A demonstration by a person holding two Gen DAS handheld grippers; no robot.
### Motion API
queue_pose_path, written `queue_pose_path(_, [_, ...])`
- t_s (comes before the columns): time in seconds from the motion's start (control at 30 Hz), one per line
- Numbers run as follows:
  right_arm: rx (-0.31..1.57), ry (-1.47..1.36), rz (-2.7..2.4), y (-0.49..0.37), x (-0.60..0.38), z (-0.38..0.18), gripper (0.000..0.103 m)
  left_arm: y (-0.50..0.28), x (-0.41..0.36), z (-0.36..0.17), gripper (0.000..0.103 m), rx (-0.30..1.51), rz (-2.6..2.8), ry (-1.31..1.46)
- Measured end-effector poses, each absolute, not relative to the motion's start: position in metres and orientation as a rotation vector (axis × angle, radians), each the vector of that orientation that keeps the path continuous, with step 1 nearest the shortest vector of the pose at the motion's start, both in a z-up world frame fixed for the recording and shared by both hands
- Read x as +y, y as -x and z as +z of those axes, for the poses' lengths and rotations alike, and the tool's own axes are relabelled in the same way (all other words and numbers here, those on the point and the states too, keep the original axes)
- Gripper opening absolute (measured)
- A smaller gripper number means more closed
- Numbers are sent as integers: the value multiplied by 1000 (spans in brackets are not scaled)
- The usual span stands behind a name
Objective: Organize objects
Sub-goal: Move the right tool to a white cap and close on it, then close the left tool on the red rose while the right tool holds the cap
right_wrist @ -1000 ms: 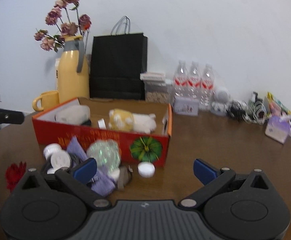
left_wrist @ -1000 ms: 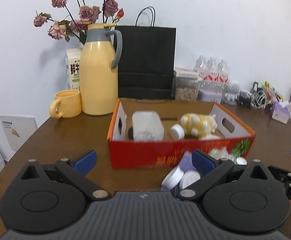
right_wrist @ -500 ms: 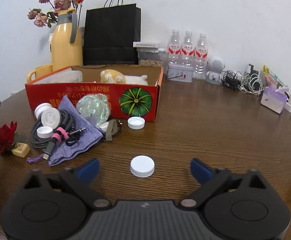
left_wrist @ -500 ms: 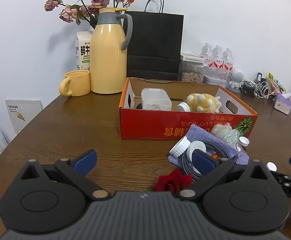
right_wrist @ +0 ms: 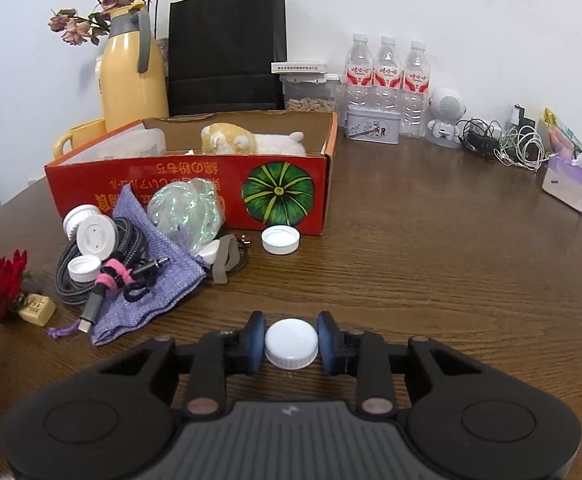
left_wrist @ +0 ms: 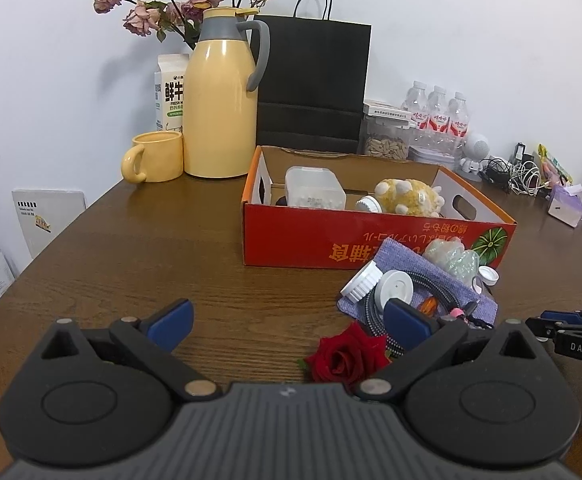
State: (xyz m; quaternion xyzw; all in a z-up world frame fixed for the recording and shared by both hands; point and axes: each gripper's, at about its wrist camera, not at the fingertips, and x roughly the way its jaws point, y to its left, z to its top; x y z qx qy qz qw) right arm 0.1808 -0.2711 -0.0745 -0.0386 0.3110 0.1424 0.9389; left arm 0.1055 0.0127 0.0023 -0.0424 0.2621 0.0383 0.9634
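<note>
The brown wood-grain table (right_wrist: 431,248) carries a red cardboard box (right_wrist: 195,184) at eleven o'clock, open-topped, with a fuzzy yellow plush toy (right_wrist: 231,140) inside. Before it lies a purple knitted pouch (right_wrist: 147,292) tangled with a braided grey cable (right_wrist: 71,284). A second ago the right hand-held gripper (right_wrist: 291,342) stood wide; now it has sunk to the tabletop and its jaws are closing, blue pads flanking a small round white plastic cap (right_wrist: 291,343) at six o'clock. Likely this cap goes into the box next. The left hand-held gripper (left_wrist: 287,320) gapes open, empty, with a red fabric rose (left_wrist: 345,358) lying just in front of it.
</note>
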Motion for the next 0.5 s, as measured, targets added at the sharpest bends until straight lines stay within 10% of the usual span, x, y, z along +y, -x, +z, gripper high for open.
queue_pose_path(0.5, [451, 112, 308, -156, -261, -57, 27, -107, 14, -7, 103, 561, 72, 95])
